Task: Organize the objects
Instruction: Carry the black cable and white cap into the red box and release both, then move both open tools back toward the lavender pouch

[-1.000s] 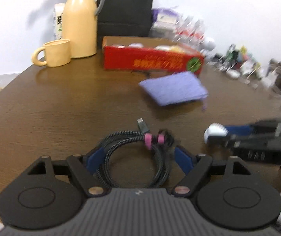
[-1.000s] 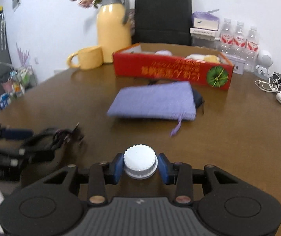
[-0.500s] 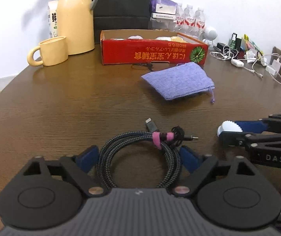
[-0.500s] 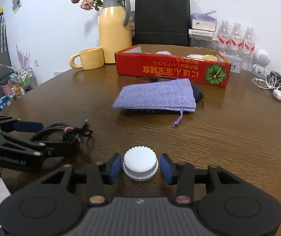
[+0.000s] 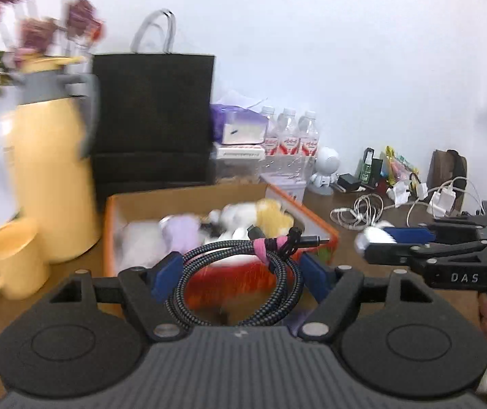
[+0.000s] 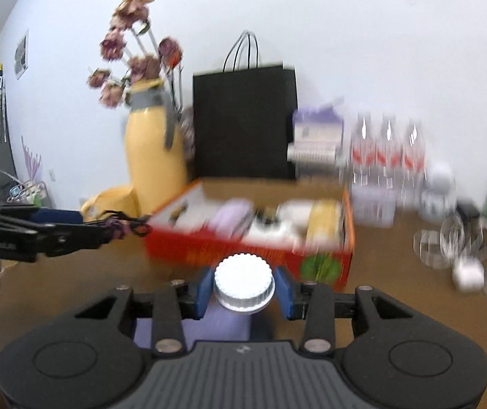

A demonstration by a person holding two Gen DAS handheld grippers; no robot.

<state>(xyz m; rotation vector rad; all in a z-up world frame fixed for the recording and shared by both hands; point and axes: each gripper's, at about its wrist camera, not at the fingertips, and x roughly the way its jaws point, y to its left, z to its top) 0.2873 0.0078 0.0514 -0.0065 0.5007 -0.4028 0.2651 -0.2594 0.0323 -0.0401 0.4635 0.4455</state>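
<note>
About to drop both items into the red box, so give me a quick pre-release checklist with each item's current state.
1. Left tool holds the coiled black braided cable: ok.
2. Right tool holds the white ribbed cap: ok.
3. Open red cardboard box reached by the cable: ok, the coil shows in front of it.
4. Cap over the box: not ok, short of it.
5. Free room in the box: cannot tell, blurred.

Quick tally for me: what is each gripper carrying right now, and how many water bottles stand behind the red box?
Coiled cables: 1, cable in the left gripper
White caps: 1, cap in the right gripper
Water bottles: 3, bottles behind the red box
Total: 5
</note>
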